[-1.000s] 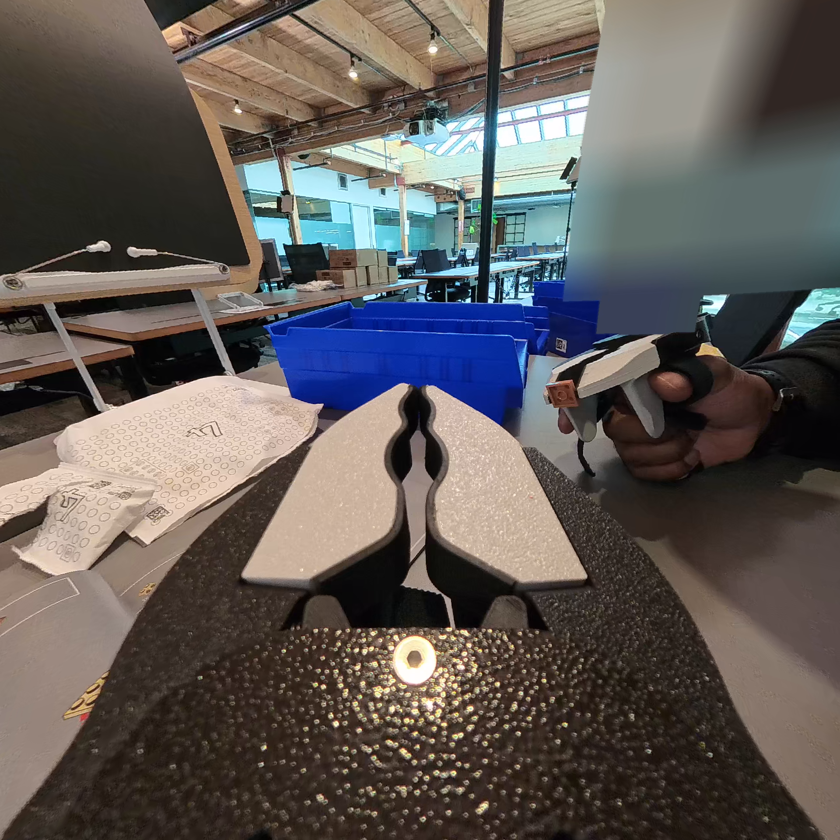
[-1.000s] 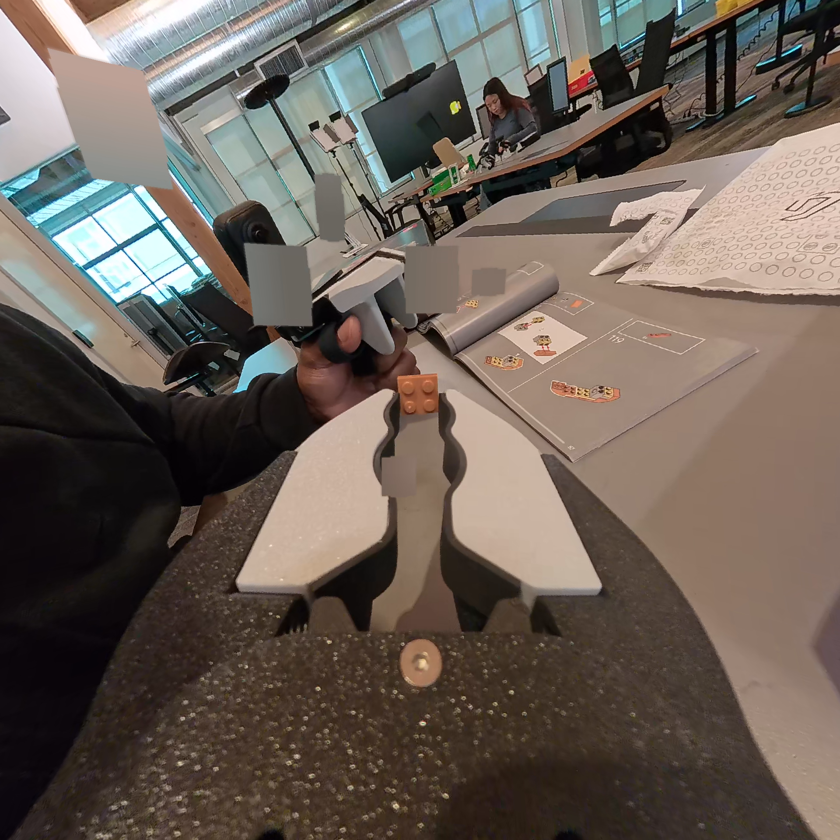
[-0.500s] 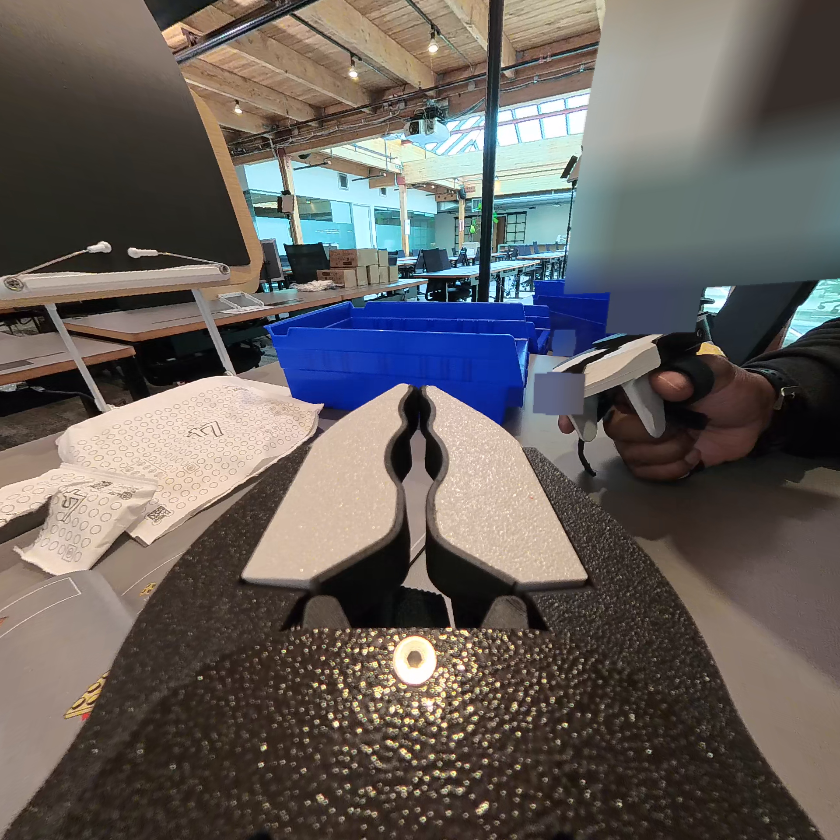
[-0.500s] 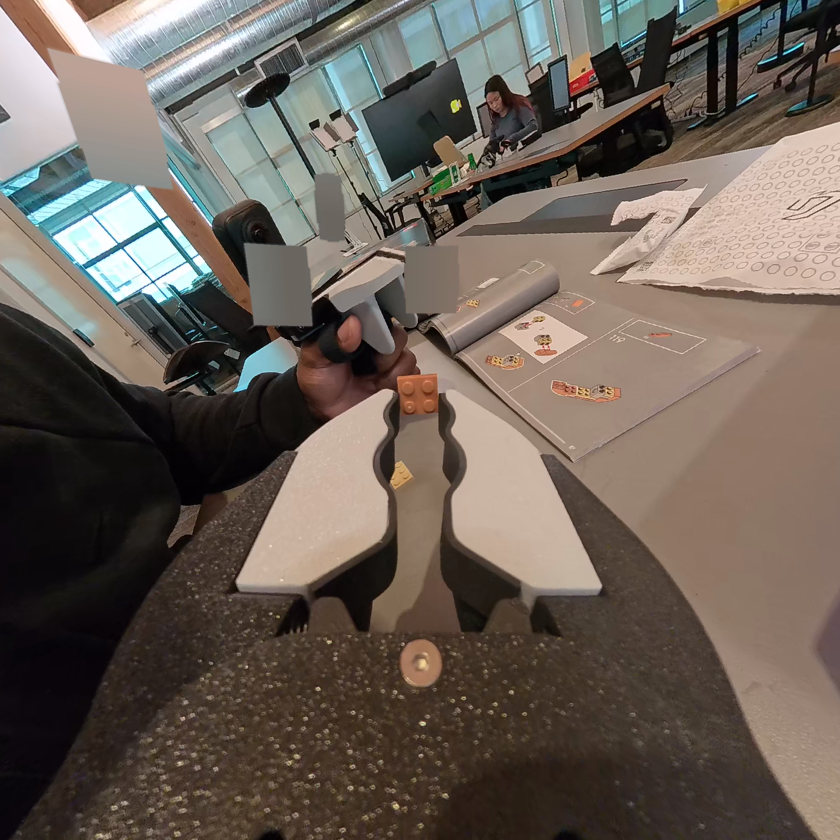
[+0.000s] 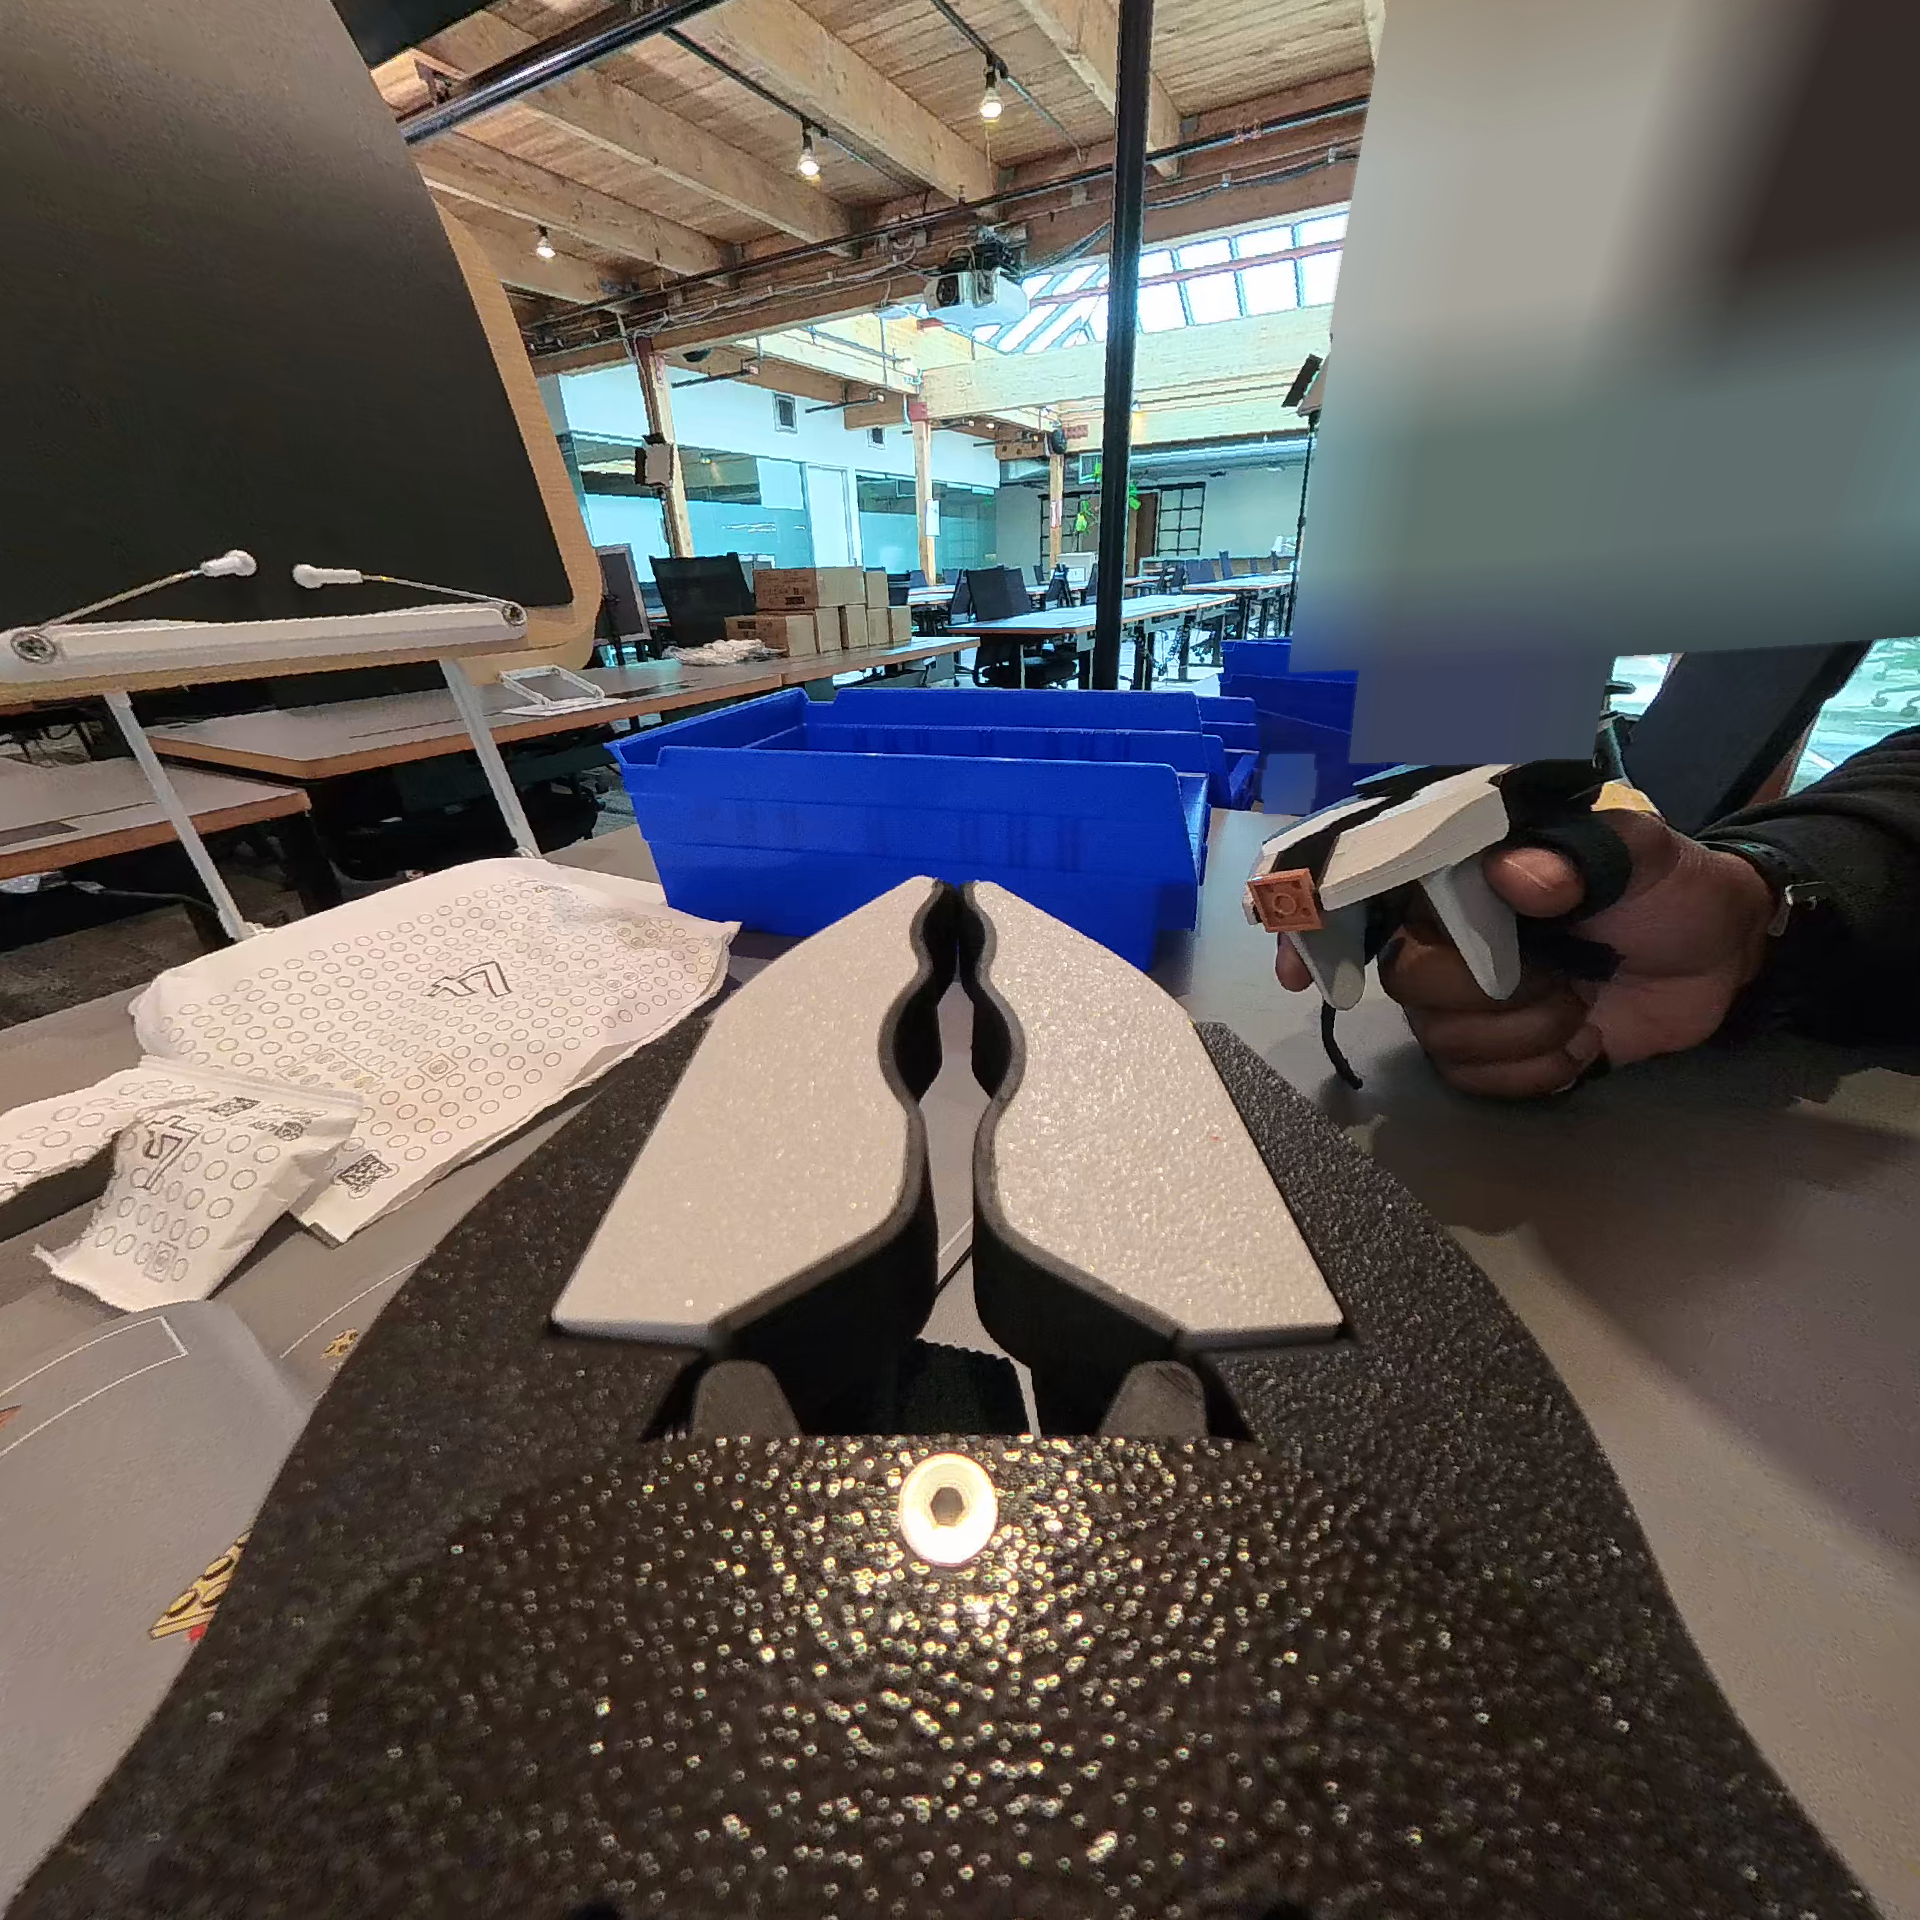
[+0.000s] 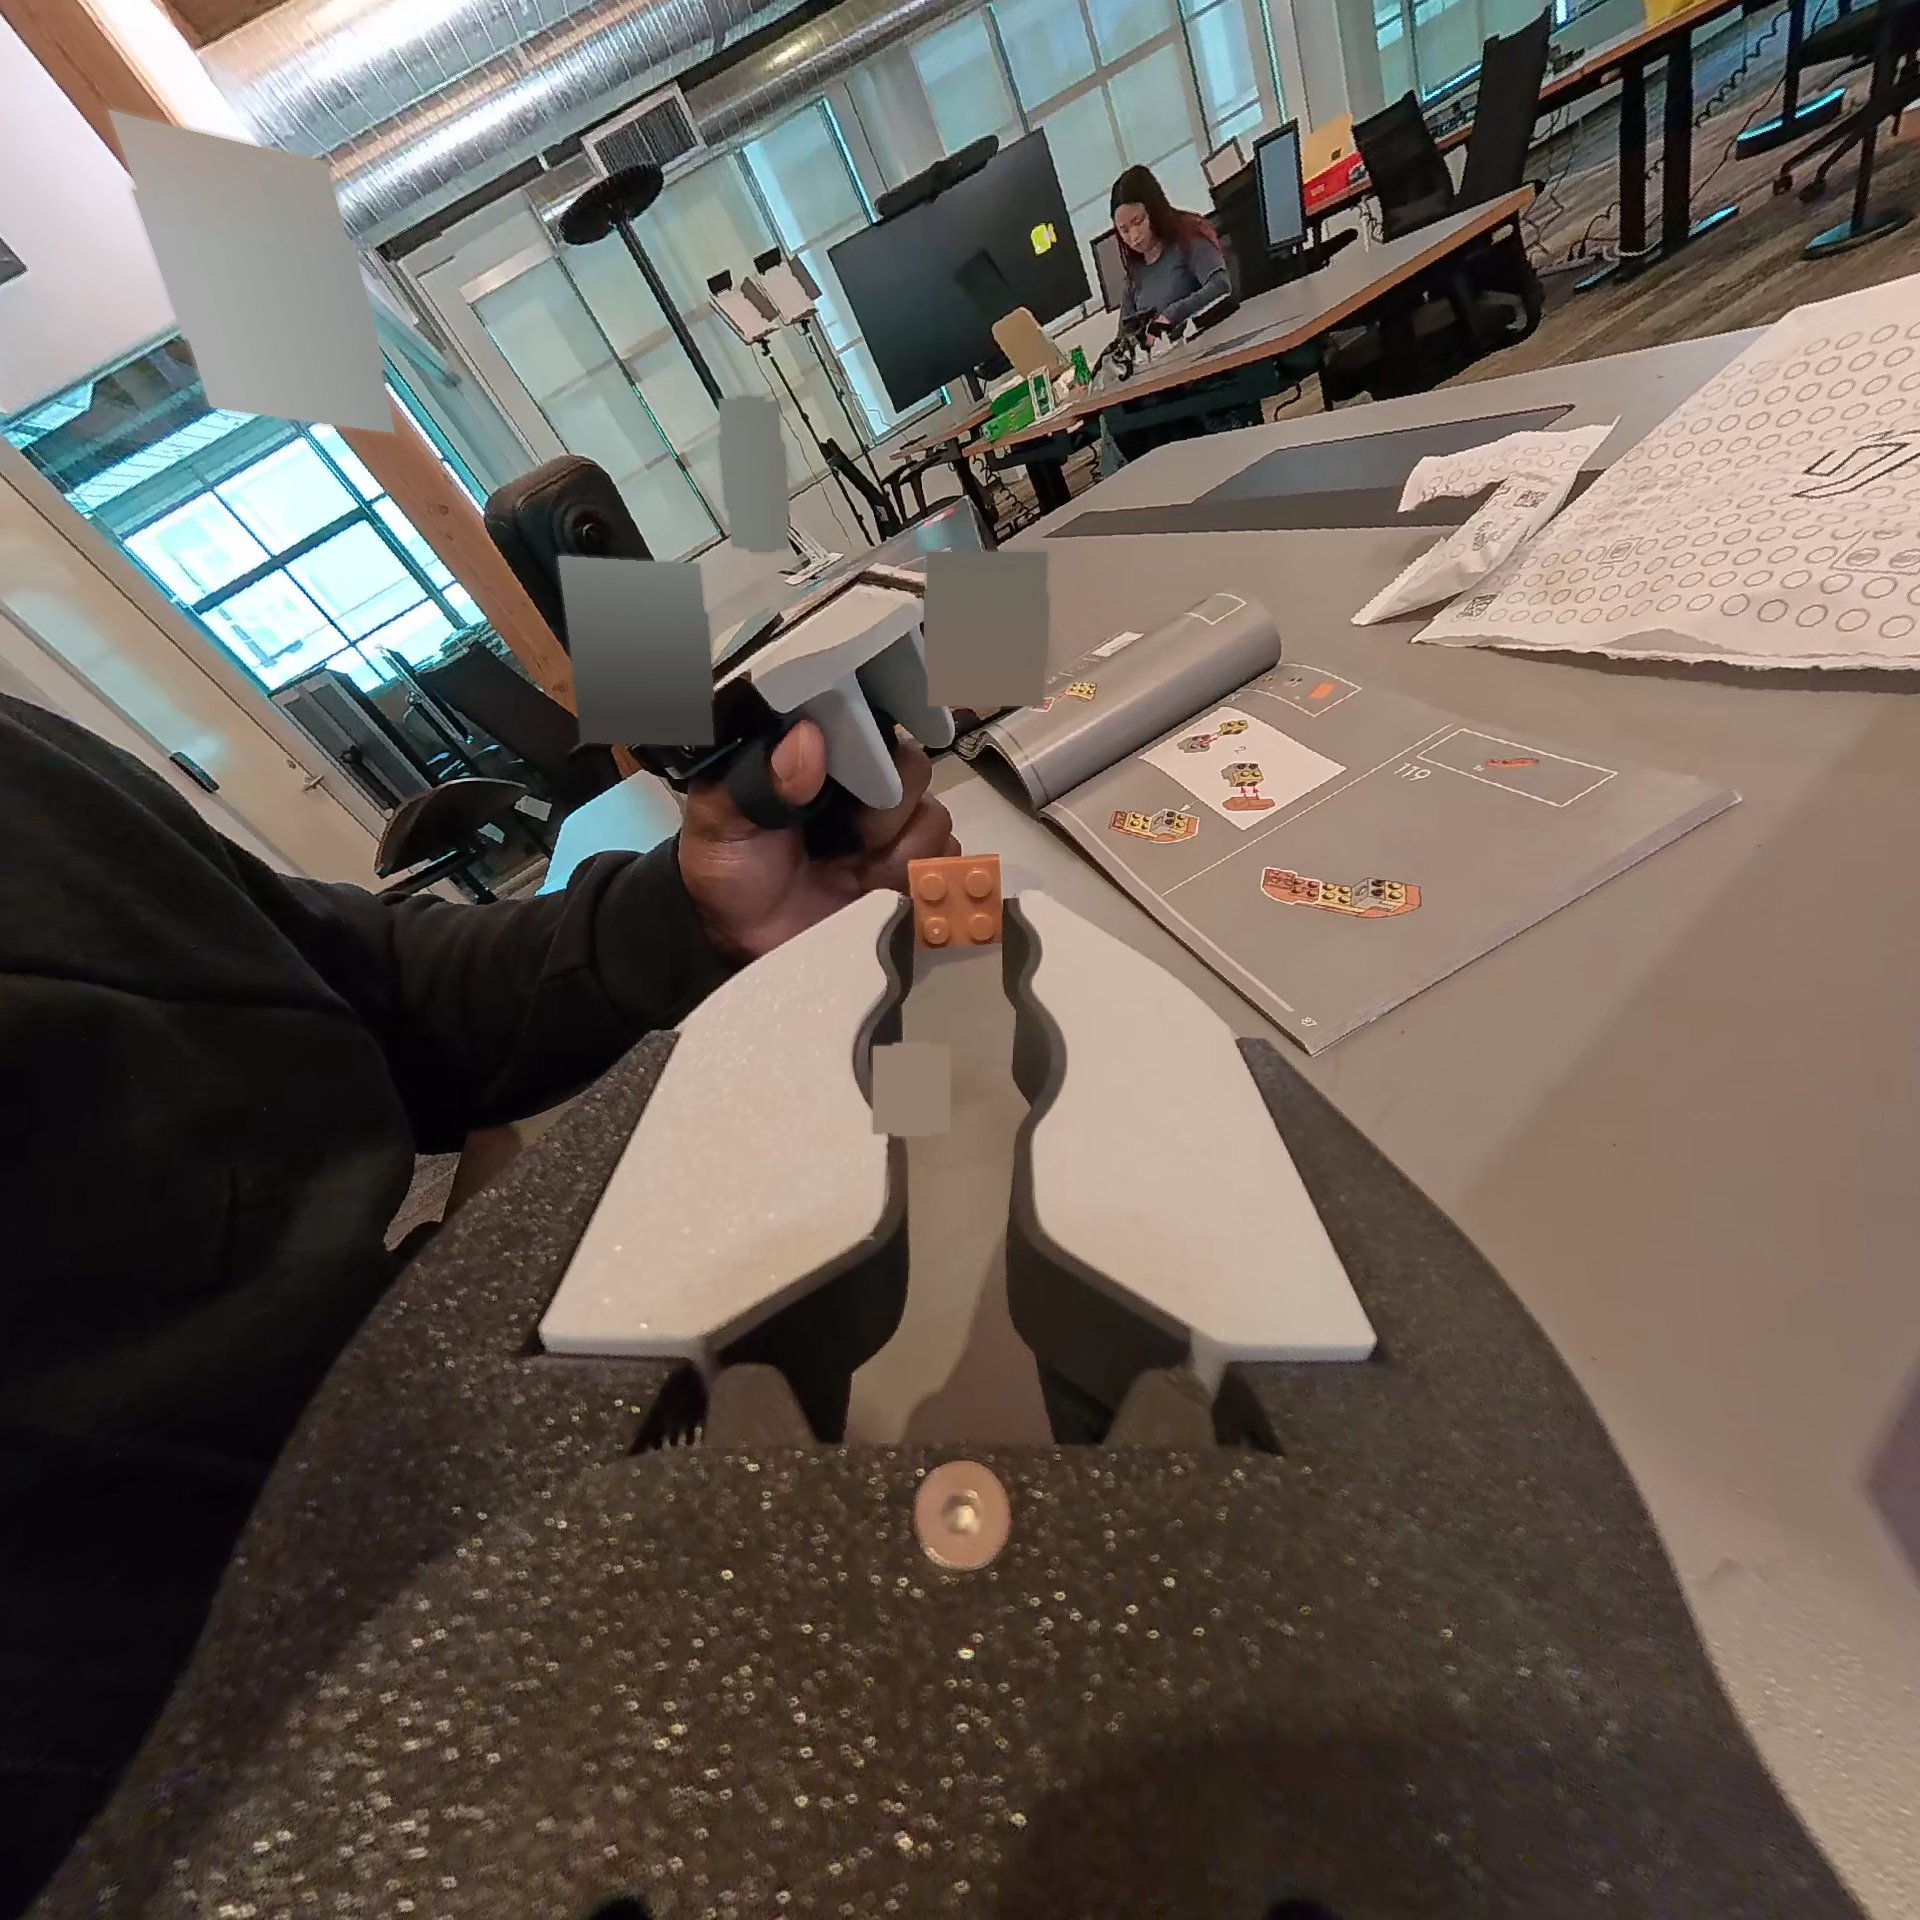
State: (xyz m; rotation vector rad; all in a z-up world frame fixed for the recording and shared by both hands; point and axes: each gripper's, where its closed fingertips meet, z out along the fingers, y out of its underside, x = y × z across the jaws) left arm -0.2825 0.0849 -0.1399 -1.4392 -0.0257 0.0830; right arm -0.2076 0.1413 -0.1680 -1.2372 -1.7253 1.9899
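The right gripper (image 6: 957, 914) pinches an orange four-stud plate (image 6: 956, 900) at twelve o'clock, while the left gripper (image 5: 957, 896), fingers closed together on nothing, faces a blue bin (image 5: 914, 831).

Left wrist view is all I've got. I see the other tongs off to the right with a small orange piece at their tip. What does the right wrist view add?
Observer: The orange plate shows four studs on top, and the right tongs pinch it at the very tip, one finger on each side.
Operator: What lies past it?
Observer: An open instruction booklet lies flat on the grey table, to the right of the plate.
Operator: And my own tongs?
Observer: The left hand holds them just behind the plate; their tips are behind a blurred patch there.
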